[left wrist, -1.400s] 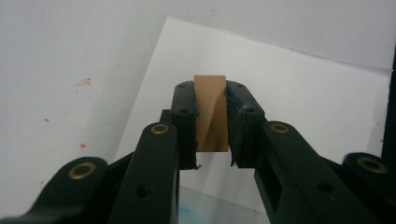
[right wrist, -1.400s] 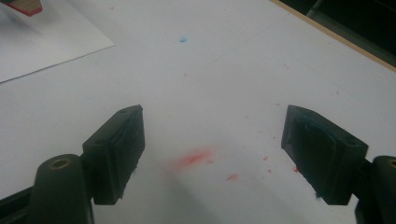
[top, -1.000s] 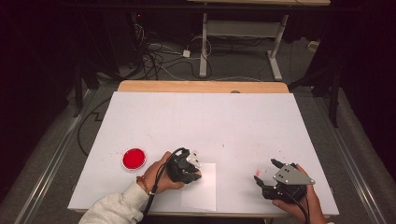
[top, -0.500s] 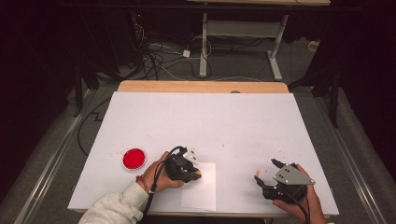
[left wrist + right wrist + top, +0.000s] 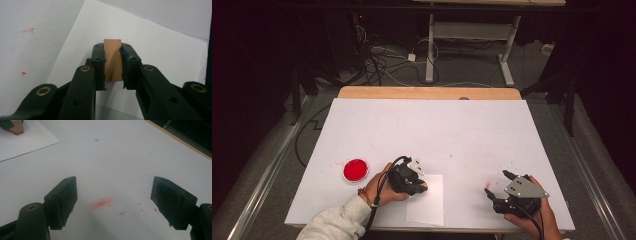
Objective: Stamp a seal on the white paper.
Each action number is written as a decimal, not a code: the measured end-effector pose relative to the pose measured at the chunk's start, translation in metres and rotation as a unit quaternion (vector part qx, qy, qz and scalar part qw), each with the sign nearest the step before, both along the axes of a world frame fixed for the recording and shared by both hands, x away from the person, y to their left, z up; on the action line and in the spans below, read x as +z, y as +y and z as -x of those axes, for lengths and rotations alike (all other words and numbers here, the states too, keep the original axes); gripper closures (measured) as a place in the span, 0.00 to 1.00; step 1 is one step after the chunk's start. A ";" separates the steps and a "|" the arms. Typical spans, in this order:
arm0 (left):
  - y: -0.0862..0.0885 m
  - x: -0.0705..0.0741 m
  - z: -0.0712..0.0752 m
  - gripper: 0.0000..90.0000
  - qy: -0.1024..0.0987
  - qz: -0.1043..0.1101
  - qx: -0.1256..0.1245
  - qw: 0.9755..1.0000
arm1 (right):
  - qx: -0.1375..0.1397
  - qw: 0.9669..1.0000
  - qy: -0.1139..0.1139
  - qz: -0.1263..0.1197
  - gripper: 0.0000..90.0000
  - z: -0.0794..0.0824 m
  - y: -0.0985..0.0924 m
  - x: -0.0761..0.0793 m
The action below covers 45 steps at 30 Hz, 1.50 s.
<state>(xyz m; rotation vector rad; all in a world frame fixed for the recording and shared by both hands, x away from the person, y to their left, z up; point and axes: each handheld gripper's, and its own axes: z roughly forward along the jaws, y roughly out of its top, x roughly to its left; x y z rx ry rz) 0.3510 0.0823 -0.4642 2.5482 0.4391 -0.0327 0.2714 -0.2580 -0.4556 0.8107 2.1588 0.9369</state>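
Note:
My left gripper [image 5: 418,187] is shut on a small wooden block [image 5: 112,62], its pads pressing the block's two sides. The block stands over the near left part of a white sheet of paper [image 5: 429,207]. In the right gripper view the block [image 5: 16,126] has a red underside that meets the paper [image 5: 25,142]. My right gripper [image 5: 497,185] rests at the table's front right with its jaws wide open and nothing between them. Below its jaws the white table [image 5: 120,157] carries a red smear [image 5: 101,203].
A round red dish [image 5: 355,170] sits on the white table top [image 5: 427,130] to the left of my left hand. Small red specks dot the table near both grippers. Beyond the far wooden edge [image 5: 427,93] lie floor cables and a desk frame.

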 end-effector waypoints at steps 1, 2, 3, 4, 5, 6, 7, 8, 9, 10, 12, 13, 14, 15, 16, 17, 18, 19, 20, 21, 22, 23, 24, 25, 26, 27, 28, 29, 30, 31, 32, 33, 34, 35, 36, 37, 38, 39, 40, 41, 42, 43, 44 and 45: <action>0.000 0.000 0.000 0.82 0.001 0.001 0.000 1.000 | 0.001 1.000 0.000 0.001 0.24 0.000 0.000 0.000; 0.000 0.000 0.000 0.82 0.001 0.001 0.001 1.000 | 0.000 1.000 0.000 0.001 0.24 0.000 0.000 0.000; 0.000 0.000 0.000 0.82 0.000 0.000 0.000 1.000 | 0.001 1.000 0.000 0.001 0.24 0.000 0.000 0.000; 0.000 0.000 0.000 0.82 -0.001 -0.001 0.000 1.000 | 0.002 1.000 -0.001 0.003 0.24 0.000 0.000 0.000; -0.001 0.000 0.001 0.82 -0.002 -0.002 0.001 1.000 | 0.001 1.000 0.000 0.002 0.24 0.000 0.000 0.000; -0.001 0.000 0.001 0.82 -0.002 -0.003 0.001 1.000 | 0.001 1.000 0.000 0.001 0.24 0.000 0.000 0.000; 0.000 0.000 0.001 0.82 -0.002 -0.002 0.001 1.000 | 0.001 1.000 0.000 0.001 0.24 0.000 0.000 0.000; 0.000 0.000 0.001 0.82 -0.002 -0.001 0.001 1.000 | 0.000 1.000 0.000 0.001 0.24 0.000 0.000 0.000; -0.001 0.000 0.001 0.82 -0.004 -0.002 0.001 1.000 | 0.000 1.000 0.001 0.001 0.24 0.000 0.000 0.000; -0.001 0.000 0.002 0.82 -0.006 -0.003 0.003 1.000 | 0.001 1.000 0.001 0.001 0.24 0.000 0.000 0.000; -0.001 -0.001 0.003 0.82 -0.011 -0.004 0.003 1.000 | 0.002 1.000 0.001 0.003 0.24 0.000 0.001 0.000; -0.001 -0.001 0.003 0.82 -0.010 -0.003 0.004 1.000 | 0.002 1.000 0.001 0.003 0.24 0.000 0.001 0.000; -0.001 -0.001 0.003 0.82 -0.010 -0.003 0.004 1.000 | 0.002 1.000 0.001 0.002 0.24 0.000 0.001 0.000; -0.001 -0.001 0.003 0.82 -0.011 -0.004 0.004 1.000 | 0.001 1.000 0.001 0.001 0.24 0.000 0.000 0.000; -0.001 -0.001 0.003 0.82 -0.011 -0.003 0.004 1.000 | 0.000 1.000 0.000 0.001 0.24 0.000 0.000 0.000; -0.001 -0.001 0.004 0.82 -0.011 -0.003 0.004 1.000 | 0.000 1.000 0.000 0.001 0.24 0.000 0.000 0.000; -0.001 -0.001 0.004 0.82 -0.012 -0.004 0.004 1.000 | 0.000 1.000 0.000 0.000 0.24 0.000 0.000 0.000; -0.001 -0.001 0.004 0.82 -0.012 -0.005 0.003 1.000 | 0.000 1.000 0.000 0.000 0.24 0.000 0.000 0.000; -0.002 0.000 0.004 0.82 -0.013 -0.006 0.003 1.000 | -0.001 1.000 0.000 0.000 0.24 0.000 0.000 0.000; -0.002 0.000 0.004 0.82 -0.016 -0.008 0.002 1.000 | -0.001 1.000 0.000 -0.001 0.24 0.000 0.000 0.000; -0.003 0.001 0.005 0.82 -0.018 -0.011 0.001 1.000 | -0.001 1.000 0.001 -0.001 0.24 0.000 0.000 0.000; -0.003 0.001 0.005 0.82 -0.019 -0.013 0.002 1.000 | 0.000 1.000 0.001 -0.001 0.24 0.000 0.000 0.000; -0.004 0.001 0.005 0.82 -0.020 -0.014 0.001 1.000 | 0.000 1.000 0.000 -0.001 0.24 0.000 -0.001 0.000; -0.004 0.001 0.005 0.82 -0.021 -0.015 0.001 1.000 | 0.000 1.000 0.001 -0.001 0.24 0.000 -0.001 0.000; -0.004 0.001 0.005 0.82 -0.019 -0.015 0.002 1.000 | 0.000 1.000 0.001 -0.002 0.24 -0.001 -0.001 0.000; -0.004 0.001 0.005 0.82 -0.019 -0.016 0.002 1.000 | -0.002 1.000 0.001 -0.003 0.24 -0.001 -0.002 0.000; -0.004 0.001 0.005 0.82 -0.019 -0.016 0.002 1.000 | -0.002 1.000 0.000 -0.003 0.24 -0.001 -0.002 0.000; -0.004 0.001 0.005 0.82 -0.019 -0.016 0.002 1.000 | -0.002 1.000 0.000 -0.003 0.24 -0.001 -0.002 0.000; -0.004 0.001 0.005 0.82 -0.020 -0.016 0.002 1.000 | -0.002 1.000 0.000 -0.003 0.24 -0.001 -0.001 0.000; -0.004 0.001 0.006 0.82 -0.021 -0.017 0.001 1.000 | -0.001 1.000 0.000 -0.002 0.24 -0.001 -0.001 0.000; -0.005 0.002 0.006 0.82 -0.023 -0.019 0.001 1.000 | 0.000 1.000 0.000 -0.002 0.24 0.000 -0.001 0.000; -0.005 0.002 0.006 0.82 -0.024 -0.021 0.001 0.999 | 0.000 1.000 0.000 -0.002 0.24 0.000 0.000 0.000; -0.005 0.002 0.007 0.82 -0.027 -0.023 -0.001 0.999 | 0.000 1.000 0.001 -0.001 0.24 0.000 0.000 0.000; -0.006 0.003 0.007 0.82 -0.030 -0.027 -0.002 0.999 | 0.000 1.000 0.000 -0.002 0.24 0.000 0.000 0.000; -0.007 0.003 0.008 0.82 -0.031 -0.030 -0.001 0.999 | 0.000 1.000 0.000 -0.002 0.24 0.000 0.000 0.000; -0.007 0.004 0.008 0.82 -0.034 -0.032 -0.002 0.999 | 0.000 1.000 0.000 -0.001 0.24 0.000 -0.001 0.000; -0.008 0.004 0.008 0.82 -0.035 -0.033 -0.003 0.999 | -0.001 1.000 0.000 0.000 0.24 0.000 -0.001 0.000; -0.008 0.004 0.009 0.82 -0.036 -0.033 -0.003 0.999 | 0.000 1.000 0.000 -0.001 0.24 0.000 -0.001 0.000; -0.008 0.005 0.009 0.82 -0.039 -0.035 -0.003 0.999 | 0.001 1.000 0.000 0.000 0.24 0.000 -0.001 0.000; -0.008 0.005 0.009 0.82 -0.043 -0.039 -0.002 0.998 | 0.001 1.000 0.000 0.000 0.24 0.000 -0.001 0.000; -0.007 0.006 0.010 0.82 -0.045 -0.037 -0.002 0.998 | 0.001 1.000 0.000 -0.001 0.24 0.000 -0.001 0.000; -0.006 0.008 0.010 0.82 -0.046 -0.033 -0.004 0.998 | 0.001 1.000 0.000 -0.002 0.24 0.000 -0.001 0.000; -0.005 0.011 0.011 0.82 -0.050 -0.028 -0.002 0.998 | 0.001 1.000 -0.001 -0.002 0.24 0.000 -0.001 0.000; -0.004 0.013 0.012 0.82 -0.052 -0.024 -0.002 0.998 | -0.001 1.000 0.000 -0.002 0.24 -0.001 -0.002 0.000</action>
